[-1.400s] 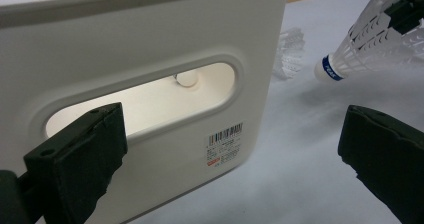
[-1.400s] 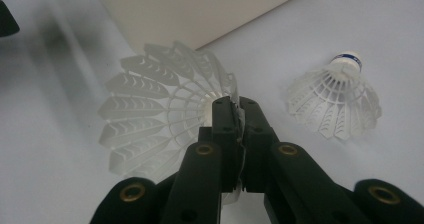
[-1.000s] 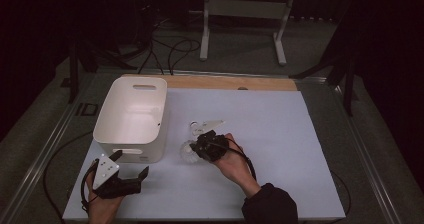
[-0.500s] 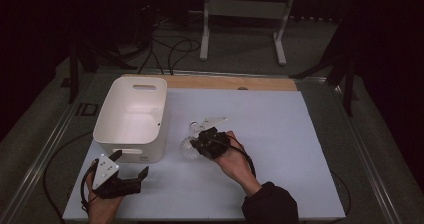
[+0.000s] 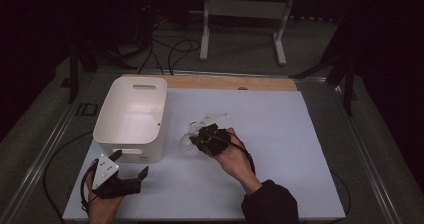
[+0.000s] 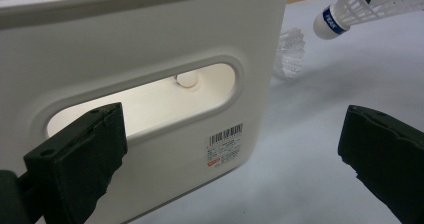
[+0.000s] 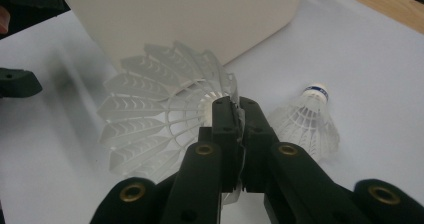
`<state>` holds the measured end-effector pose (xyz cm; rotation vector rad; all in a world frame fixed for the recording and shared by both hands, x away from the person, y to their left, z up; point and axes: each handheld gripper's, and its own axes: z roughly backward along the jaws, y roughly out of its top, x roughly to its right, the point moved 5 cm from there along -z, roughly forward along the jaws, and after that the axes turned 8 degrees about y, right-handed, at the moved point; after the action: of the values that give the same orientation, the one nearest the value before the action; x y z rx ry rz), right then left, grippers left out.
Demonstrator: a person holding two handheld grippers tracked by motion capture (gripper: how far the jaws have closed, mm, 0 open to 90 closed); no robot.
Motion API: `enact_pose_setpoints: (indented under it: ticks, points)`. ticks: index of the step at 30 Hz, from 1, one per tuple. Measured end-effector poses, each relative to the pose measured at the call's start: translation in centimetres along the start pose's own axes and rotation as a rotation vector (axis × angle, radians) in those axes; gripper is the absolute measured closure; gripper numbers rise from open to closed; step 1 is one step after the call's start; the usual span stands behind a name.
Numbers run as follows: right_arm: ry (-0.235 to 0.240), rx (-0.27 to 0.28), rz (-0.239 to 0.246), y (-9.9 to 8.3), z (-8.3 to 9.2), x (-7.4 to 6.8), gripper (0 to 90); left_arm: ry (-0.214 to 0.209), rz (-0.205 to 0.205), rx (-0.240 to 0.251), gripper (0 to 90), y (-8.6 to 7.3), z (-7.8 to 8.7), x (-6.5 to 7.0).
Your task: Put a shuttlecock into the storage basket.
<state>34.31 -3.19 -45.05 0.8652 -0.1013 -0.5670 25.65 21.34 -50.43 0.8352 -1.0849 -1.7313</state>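
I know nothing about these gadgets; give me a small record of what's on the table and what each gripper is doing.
Surface: white table sheet
Container: white plastic bin with slot handles
Held item: white plastic shuttlecock, skirt pinched
Right gripper: shut on it
Second shuttlecock, blue-banded cork: lying on the sheet
Left gripper: open, holding nothing, facing the bin

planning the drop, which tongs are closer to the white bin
Left. The left tongs sit open just in front of the white bin's near handle wall. The right tongs, shut on a shuttlecock, are off to its right side, farther away.
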Motion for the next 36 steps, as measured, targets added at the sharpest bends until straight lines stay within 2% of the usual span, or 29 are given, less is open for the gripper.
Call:
enact_pose_setpoints:
  ticks: [20, 36]
  points:
    - [-0.014, 0.04, -0.01, 1.6, 0.9, 0.4, 87.2, 0.001, -0.001, 0.0, 0.0, 0.0, 0.0, 0.0]
    - [-0.028, 0.061, 0.011, 3.3, 1.7, 0.4, 87.1, 0.0, -0.001, -0.002, 0.0, 0.0, 0.0, 0.0]
